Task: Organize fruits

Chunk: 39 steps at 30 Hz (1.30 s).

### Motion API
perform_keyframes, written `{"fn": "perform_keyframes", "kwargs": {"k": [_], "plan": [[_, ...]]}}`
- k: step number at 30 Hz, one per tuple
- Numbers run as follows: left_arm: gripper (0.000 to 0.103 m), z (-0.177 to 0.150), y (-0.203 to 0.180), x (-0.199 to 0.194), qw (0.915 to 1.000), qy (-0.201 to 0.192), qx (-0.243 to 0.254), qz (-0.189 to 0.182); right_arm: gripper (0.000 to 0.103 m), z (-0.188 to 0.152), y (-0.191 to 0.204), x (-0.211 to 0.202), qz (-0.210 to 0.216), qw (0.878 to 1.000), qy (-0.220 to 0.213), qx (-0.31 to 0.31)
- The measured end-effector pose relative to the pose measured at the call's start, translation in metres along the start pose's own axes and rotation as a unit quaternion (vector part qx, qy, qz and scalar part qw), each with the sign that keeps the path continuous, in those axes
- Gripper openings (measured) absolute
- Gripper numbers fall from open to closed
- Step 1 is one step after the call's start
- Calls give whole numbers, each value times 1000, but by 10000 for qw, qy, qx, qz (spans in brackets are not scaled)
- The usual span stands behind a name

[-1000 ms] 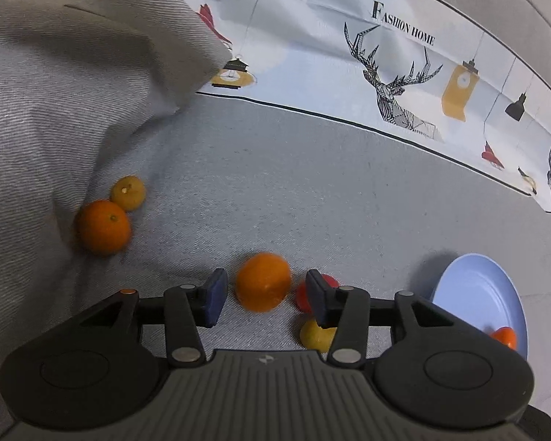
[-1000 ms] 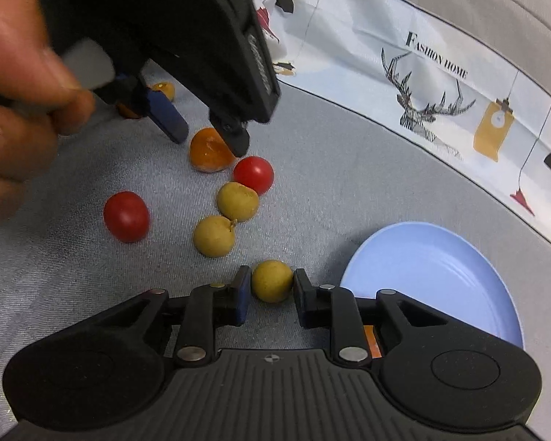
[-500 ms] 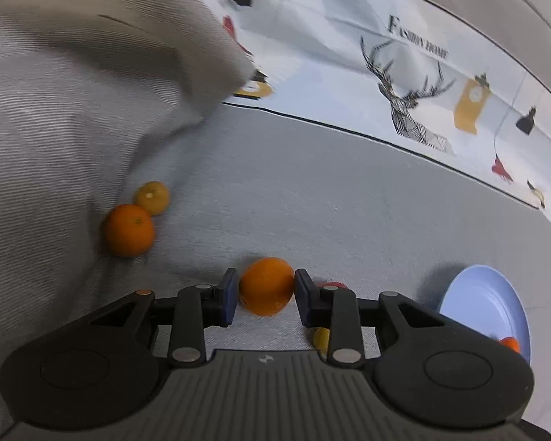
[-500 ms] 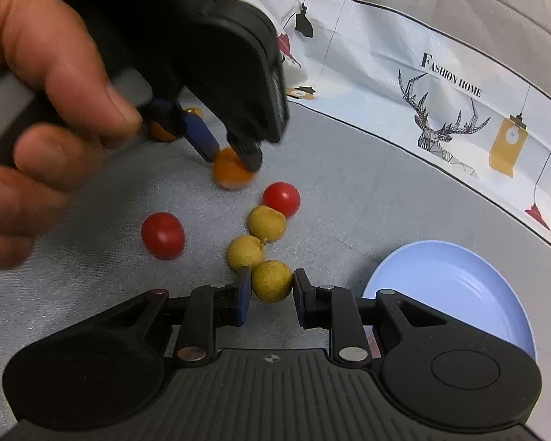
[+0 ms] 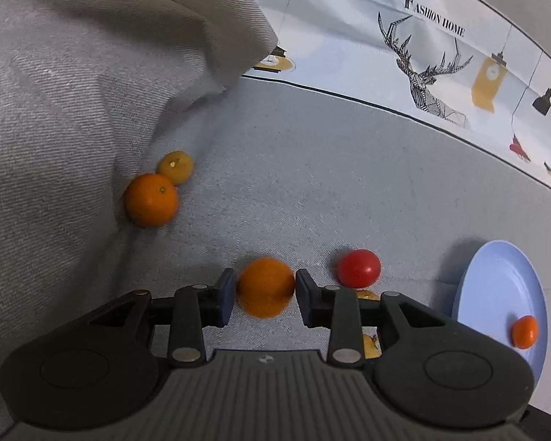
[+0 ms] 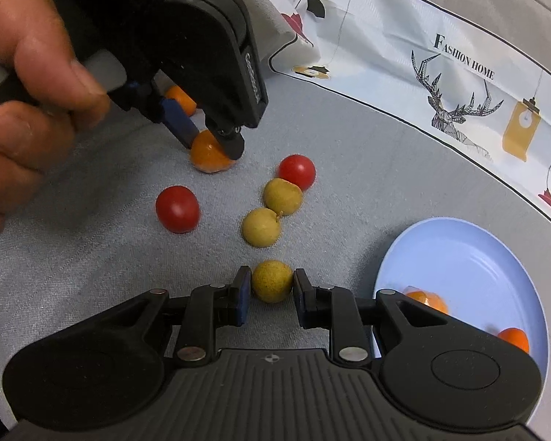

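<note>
Left wrist view: the left tongs [image 5: 265, 288] are clenching an orange fruit [image 5: 265, 286] on the grey tabletop [image 5: 312, 183], having just been closing on it; two more orange fruits [image 5: 151, 199] are lying by a folded cloth [image 5: 92, 73]. Right wrist view: the right tongs [image 6: 270, 286] are clenching a yellow-green fruit [image 6: 272, 281], and a hand [image 6: 25, 66] is holding the left tongs. A blue plate [image 6: 477, 257] is carrying orange fruits.

Right wrist view: two red tomatoes [image 6: 177, 208], three yellow-green fruits [image 6: 261, 232], four orange fruits [image 6: 209, 152], one blue plate [image 6: 470, 257], two hand-held grippers [image 6: 268, 286].
</note>
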<state>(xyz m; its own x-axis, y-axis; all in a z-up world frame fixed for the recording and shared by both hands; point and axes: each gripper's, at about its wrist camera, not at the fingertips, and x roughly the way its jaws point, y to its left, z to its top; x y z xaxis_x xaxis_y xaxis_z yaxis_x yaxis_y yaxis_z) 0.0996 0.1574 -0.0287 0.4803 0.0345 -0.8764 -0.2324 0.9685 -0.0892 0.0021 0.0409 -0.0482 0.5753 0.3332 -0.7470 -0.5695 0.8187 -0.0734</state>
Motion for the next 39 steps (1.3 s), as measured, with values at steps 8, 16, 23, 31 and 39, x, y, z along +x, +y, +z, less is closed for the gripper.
{"fn": "perform_keyframes", "kwargs": {"k": [8, 16, 23, 31, 39], "plan": [[38, 1, 1, 2, 10000, -13, -8, -19, 25, -1, 0, 1, -13, 10000, -3, 0], [38, 2, 0, -2, 10000, -85, 39, 26, 25, 0, 2, 0, -60, 10000, -43, -20], [38, -5, -5, -24, 9986, -484, 199, 66, 25, 5, -4, -18, -233, 9989, -362, 201], [38, -19, -26, -80, 9899, -1194, 769, 11, 25, 13, -22, -50, -552, 9948, -729, 459], [37, -35, -45, -68, 9884, -1166, 965, -91, 25, 13, -50, -60, -963, 9875, -870, 897]]}}
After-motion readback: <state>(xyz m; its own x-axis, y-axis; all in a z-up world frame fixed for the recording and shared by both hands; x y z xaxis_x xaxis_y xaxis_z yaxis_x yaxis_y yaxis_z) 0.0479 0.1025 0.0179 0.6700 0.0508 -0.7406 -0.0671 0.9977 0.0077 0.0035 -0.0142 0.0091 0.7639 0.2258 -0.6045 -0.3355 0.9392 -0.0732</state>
